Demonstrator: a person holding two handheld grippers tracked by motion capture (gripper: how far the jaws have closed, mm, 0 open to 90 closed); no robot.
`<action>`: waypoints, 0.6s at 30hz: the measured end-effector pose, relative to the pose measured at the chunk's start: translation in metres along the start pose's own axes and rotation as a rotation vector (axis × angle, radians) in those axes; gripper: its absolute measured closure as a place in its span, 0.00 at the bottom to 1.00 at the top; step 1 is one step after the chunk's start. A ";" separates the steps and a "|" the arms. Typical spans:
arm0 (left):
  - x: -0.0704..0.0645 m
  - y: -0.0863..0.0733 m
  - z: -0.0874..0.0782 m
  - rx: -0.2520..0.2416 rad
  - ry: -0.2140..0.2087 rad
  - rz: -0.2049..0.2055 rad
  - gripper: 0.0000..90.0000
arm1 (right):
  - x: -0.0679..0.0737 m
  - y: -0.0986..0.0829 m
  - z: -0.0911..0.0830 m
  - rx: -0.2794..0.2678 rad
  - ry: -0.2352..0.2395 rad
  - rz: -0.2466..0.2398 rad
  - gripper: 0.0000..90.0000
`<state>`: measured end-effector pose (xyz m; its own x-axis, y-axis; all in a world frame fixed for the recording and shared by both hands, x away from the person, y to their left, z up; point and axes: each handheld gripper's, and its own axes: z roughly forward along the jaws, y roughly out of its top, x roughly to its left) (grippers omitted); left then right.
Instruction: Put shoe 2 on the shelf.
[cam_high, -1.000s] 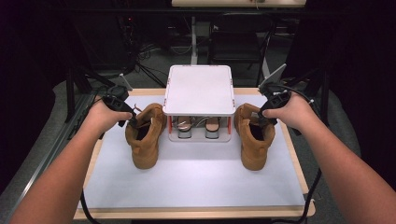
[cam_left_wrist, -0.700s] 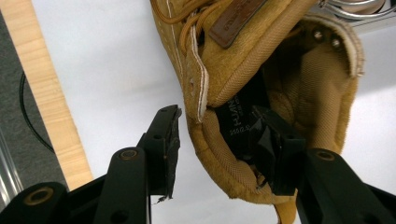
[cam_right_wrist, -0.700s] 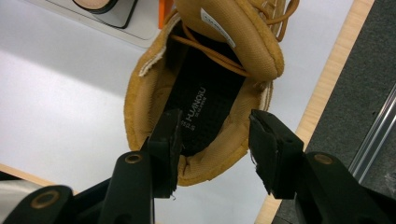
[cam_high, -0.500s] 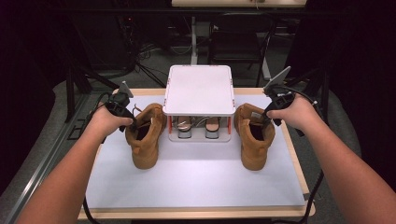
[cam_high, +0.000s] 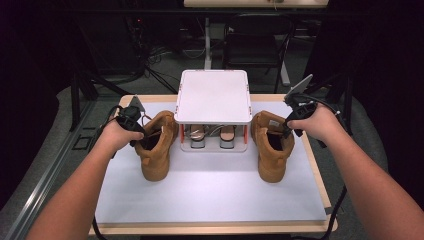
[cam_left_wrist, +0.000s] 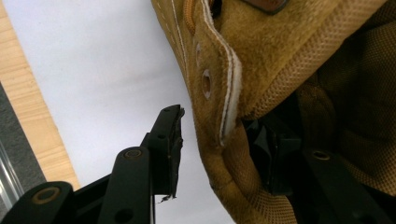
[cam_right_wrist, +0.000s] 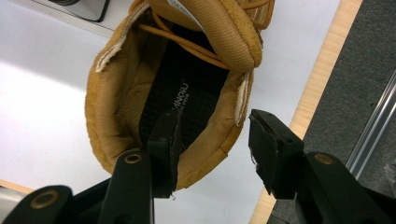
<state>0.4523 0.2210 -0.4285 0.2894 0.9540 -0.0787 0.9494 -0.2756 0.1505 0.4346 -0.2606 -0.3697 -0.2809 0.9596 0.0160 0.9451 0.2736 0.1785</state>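
Both forearms stretched forward over the desk, left hand-held gripper spread astride left boot collar, right hand-held gripper likewise spread (collar between jaws) at right boot

A white shoe rack stands at twelve o'clock on the white mat, and a pair of sandals sits on its lower shelf. The mat covers a wooden table. Beyond the rack, toward twelve o'clock, a dark chair stands among floor cables.
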 end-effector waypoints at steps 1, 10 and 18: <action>0.000 0.000 0.001 0.002 0.001 0.004 0.63 | 0.000 0.000 0.000 0.002 0.003 -0.001 0.60; -0.002 0.001 0.013 0.037 0.012 0.023 0.68 | -0.003 0.001 0.005 0.007 -0.001 -0.001 0.60; -0.006 0.002 0.019 0.070 0.032 0.037 0.75 | -0.005 0.001 0.009 0.002 0.000 0.009 0.60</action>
<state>0.4554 0.2128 -0.4467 0.3209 0.9462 -0.0424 0.9448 -0.3168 0.0834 0.4383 -0.2643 -0.3786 -0.2720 0.9621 0.0182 0.9481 0.2647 0.1763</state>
